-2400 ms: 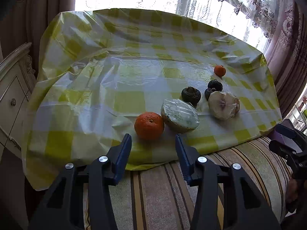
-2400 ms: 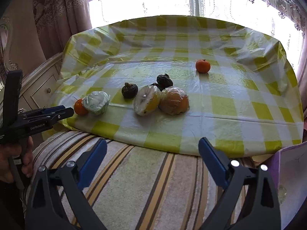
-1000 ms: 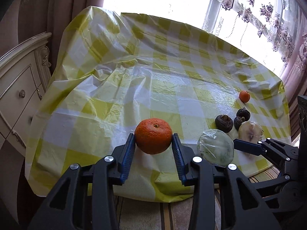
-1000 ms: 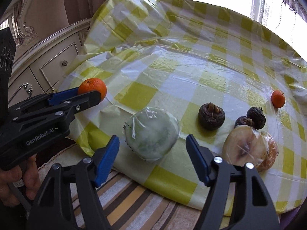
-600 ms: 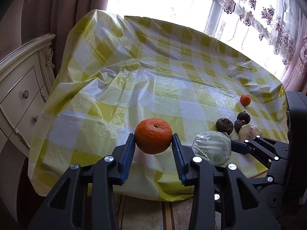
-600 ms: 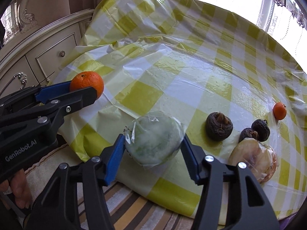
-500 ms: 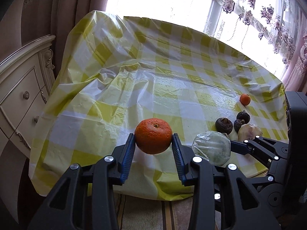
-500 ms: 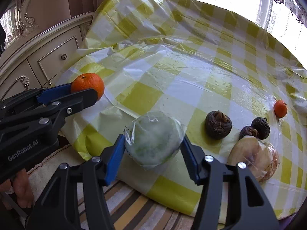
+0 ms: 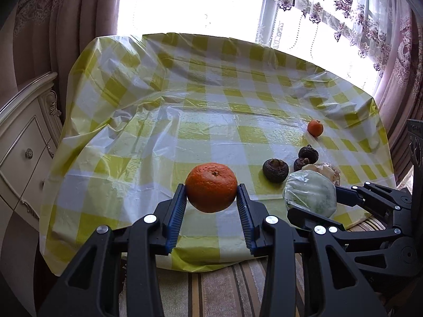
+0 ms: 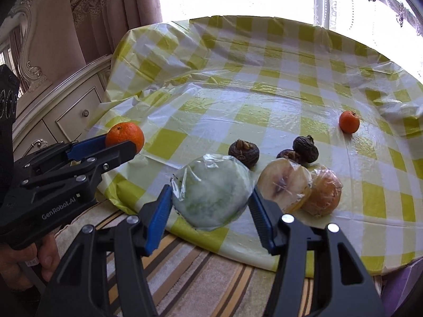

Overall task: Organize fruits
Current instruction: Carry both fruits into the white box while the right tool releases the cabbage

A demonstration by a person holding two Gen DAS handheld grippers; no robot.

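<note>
Blue ribbed pads of the left gripper [image 9: 211,198] are clamped on a large orange [image 9: 211,187], 1 pad on each side, holding it clear above the near edge of the yellow-and-white checked tablecloth [image 9: 164,137]. The orange is round with no clear long axis; its stem dimple faces up and toward the camera.

Just right of the orange, the right gripper [image 10: 210,203] is closed on a pale green fruit wrapped in clear film [image 10: 211,191], its flat cut face turned toward the camera and tilted slightly up.

Farther right of the orange, on the cloth, lie 2 more wrapped halves, a cream one [image 10: 284,183] touching an orange-brown one [image 10: 323,196]. Behind these sit 3 dark wrinkled fruits [image 10: 243,152], close together. A small orange [image 10: 349,122] lies well apart, far right of the large orange.

Left of the orange stands a cream carved cabinet [image 9: 21,142]. Striped fabric [image 10: 211,277] runs under both grippers.
</note>
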